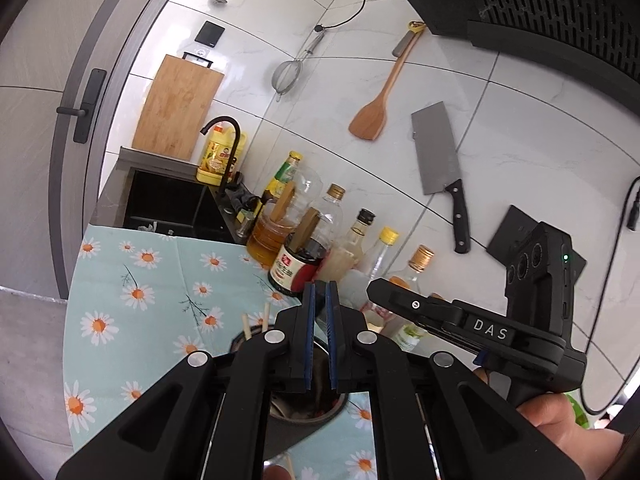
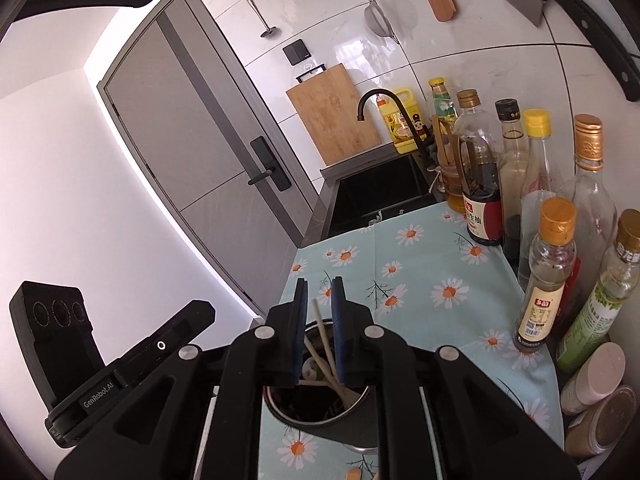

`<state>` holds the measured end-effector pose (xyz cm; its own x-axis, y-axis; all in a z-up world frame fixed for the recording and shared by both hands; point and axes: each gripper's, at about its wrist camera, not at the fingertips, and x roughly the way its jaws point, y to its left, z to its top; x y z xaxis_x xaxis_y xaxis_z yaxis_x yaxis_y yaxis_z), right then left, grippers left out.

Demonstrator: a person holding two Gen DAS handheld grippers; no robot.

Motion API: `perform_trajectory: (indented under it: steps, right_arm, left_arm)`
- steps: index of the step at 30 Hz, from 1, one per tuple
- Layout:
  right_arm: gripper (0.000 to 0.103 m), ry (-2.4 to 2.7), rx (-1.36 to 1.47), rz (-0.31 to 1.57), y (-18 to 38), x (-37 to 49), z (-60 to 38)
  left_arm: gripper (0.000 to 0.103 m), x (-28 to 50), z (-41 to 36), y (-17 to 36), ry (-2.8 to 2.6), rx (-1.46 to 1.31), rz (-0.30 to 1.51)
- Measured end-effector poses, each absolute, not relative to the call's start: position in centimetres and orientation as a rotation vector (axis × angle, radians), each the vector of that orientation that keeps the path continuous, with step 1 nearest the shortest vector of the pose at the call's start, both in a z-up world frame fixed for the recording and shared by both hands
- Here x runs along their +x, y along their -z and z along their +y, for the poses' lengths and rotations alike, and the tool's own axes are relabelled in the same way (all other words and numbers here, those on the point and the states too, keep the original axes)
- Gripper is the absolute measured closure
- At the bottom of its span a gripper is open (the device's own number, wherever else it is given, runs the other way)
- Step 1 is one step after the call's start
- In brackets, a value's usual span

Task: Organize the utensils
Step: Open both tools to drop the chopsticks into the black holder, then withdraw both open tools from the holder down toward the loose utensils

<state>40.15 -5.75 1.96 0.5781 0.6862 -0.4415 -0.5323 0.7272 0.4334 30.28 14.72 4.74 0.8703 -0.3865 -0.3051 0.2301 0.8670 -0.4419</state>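
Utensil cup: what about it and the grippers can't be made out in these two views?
- Cup contents: in the right wrist view the right gripper covers much of the opening; only a few chopsticks show clearly.
- Left wrist view: the left gripper hides nearly all the cup.
- Whether the right gripper grips a chopstick or only frames it: unclear.
- Something at the bottom edge of both views is cut off.

— Any lettering you can read?
— "DAS" in white on the right gripper [image 1: 490, 334], seen from the left wrist camera. "GenRobot.AI" on the left gripper [image 2: 98, 394], seen from the right wrist camera.
— And the bottles?
— The dark soy sauce bottle [image 2: 482, 200] has a red-and-white label reading "生抽". The other labels are too small to read.
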Motion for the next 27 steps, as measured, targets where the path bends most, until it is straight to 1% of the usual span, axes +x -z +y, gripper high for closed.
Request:
perform_trajectory:
  steps: [6,12,13,15,16,23,27]
  right_arm:
    - [0.089,-0.756,0.271,0.636,-2.6,37.2,-7.3]
    - [0.089,-0.776,0.254,0.685,-1.7,34.1,-9.0]
    - [0.088,-0.786,0.251,0.700,-1.3,33.5,-9.3]
    - [0.077,-0.799,0.248,0.737,-0.6,32.7,-9.7]
    - [0.074,-0.819,0.260,0.768,0.1,32.2,-10.1]
    - [0.074,-0.859,0.307,0.919,3.9,30.3,-11.8]
    - [0.074,-0.857,0.327,0.962,5.5,29.7,-12.5]
  left_arm:
    - [0.098,27.3,13.9,-6.2,0.350,-0.391,0.373]
    - [0.098,24.1,12.3,-6.3,0.392,-0.348,0.396]
    - [0.098,23.6,12.1,-6.1,0.397,-0.342,0.405]
    - [0.098,22.6,11.6,-5.5,0.412,-0.336,0.436]
    - [0.098,22.1,11.5,-5.2,0.411,-0.327,0.449]
    - [0.098,19.7,10.9,-2.4,0.414,-0.327,0.532]
    - [0.098,18.8,10.8,-0.8,0.420,-0.336,0.582]
